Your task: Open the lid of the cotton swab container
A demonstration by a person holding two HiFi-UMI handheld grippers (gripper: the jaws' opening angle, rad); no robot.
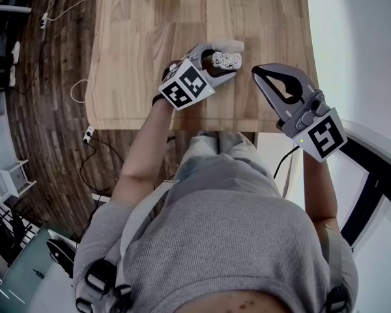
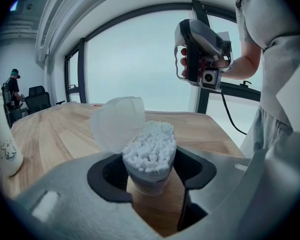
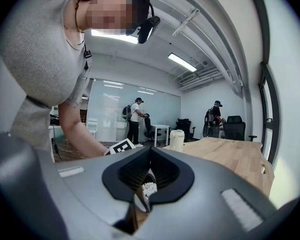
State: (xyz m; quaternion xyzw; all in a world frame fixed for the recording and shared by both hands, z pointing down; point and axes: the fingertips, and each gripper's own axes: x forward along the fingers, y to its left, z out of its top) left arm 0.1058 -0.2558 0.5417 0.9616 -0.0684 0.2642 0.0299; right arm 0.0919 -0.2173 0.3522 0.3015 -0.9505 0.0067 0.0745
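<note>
**A:** Where's the cotton swab container [image 2: 149, 176]?

**B:** Clamped between the left gripper's [image 1: 231, 60] fingers [image 2: 70, 199], over the bench [image 1: 137, 38] near its front edge.

**A:** And the lid [image 2: 117, 121]?

**B:** Swung back off the mouth, swabs [image 2: 150, 144] showing. The opening looks done!

**A:** And the right gripper [image 1: 257, 72]?

**B:** Fingers pressed together, empty, just beside the container. Only letting go remains, I'd say.

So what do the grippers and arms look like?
The left gripper and right gripper have grey shells, black jaw linings, each with a white cube of black square markers. A black cable leaves the right one. The person wears a grey short-sleeved top.
</note>
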